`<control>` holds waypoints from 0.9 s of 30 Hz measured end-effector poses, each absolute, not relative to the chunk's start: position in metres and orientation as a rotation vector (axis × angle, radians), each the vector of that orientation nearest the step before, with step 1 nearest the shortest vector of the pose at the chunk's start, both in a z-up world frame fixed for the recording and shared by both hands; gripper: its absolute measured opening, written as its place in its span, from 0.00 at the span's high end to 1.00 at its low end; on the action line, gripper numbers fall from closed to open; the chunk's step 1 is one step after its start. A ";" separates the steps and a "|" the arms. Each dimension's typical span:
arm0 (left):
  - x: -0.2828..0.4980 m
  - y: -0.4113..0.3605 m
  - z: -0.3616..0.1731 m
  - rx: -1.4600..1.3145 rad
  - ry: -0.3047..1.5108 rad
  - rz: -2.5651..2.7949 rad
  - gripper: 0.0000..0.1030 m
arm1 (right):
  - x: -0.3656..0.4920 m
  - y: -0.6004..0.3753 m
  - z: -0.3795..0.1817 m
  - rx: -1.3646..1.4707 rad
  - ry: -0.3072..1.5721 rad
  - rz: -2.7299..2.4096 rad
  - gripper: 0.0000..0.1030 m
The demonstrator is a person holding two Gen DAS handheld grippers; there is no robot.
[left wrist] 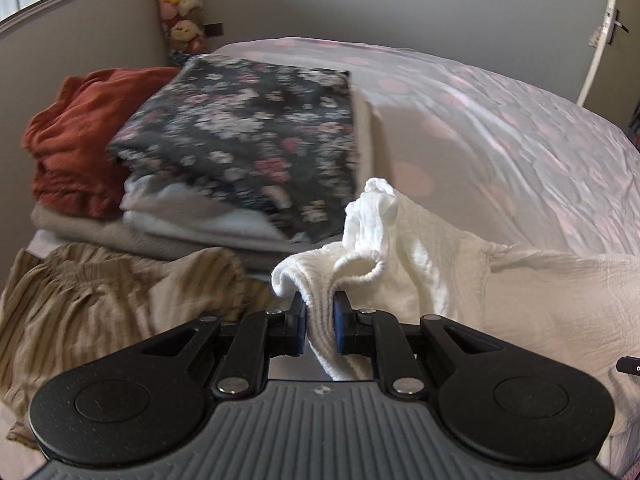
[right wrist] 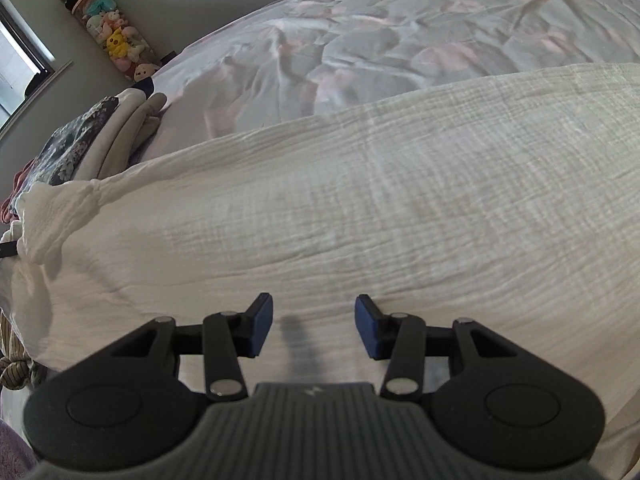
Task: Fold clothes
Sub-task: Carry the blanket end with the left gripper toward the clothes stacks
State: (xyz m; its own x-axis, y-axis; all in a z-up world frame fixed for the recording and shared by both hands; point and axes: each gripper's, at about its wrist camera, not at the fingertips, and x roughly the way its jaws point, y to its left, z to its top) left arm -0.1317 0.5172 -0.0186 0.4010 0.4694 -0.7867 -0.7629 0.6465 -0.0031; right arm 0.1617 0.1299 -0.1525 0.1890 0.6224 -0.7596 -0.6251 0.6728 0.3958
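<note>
We are clamping the left claw (left wrist: 320, 322) on a bunched edge of the white garment (left wrist: 400, 240). We are holding the right claw (right wrist: 314, 326) apart, empty, above the garment spread on the bed (right wrist: 360, 40).

A white crinkled garment (right wrist: 360, 200) lies spread across the bed (right wrist: 400, 40), one bunched corner lifted off it.

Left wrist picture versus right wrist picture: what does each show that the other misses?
Only the left view: the left gripper shut on a bunched sleeve of the white garment, a rust top and striped cloth.
Only the right view: the right gripper, jaws apart and holding nothing, over the garment's flat spread.
Both: the white garment, the floral stack, the spotted bedspread and the plush toys in the corner.
</note>
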 end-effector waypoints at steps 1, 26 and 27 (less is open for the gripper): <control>-0.140 0.521 -0.016 -0.397 0.844 0.822 0.89 | 0.161 0.132 -0.153 -0.009 1.071 0.882 0.52; -0.165 0.548 -0.086 -0.385 0.895 1.045 0.88 | 0.375 0.033 -0.098 -0.289 0.917 0.573 0.56; -0.163 0.549 -0.088 -0.378 0.902 1.046 0.88 | 0.388 0.030 -0.099 -0.297 0.912 0.556 0.58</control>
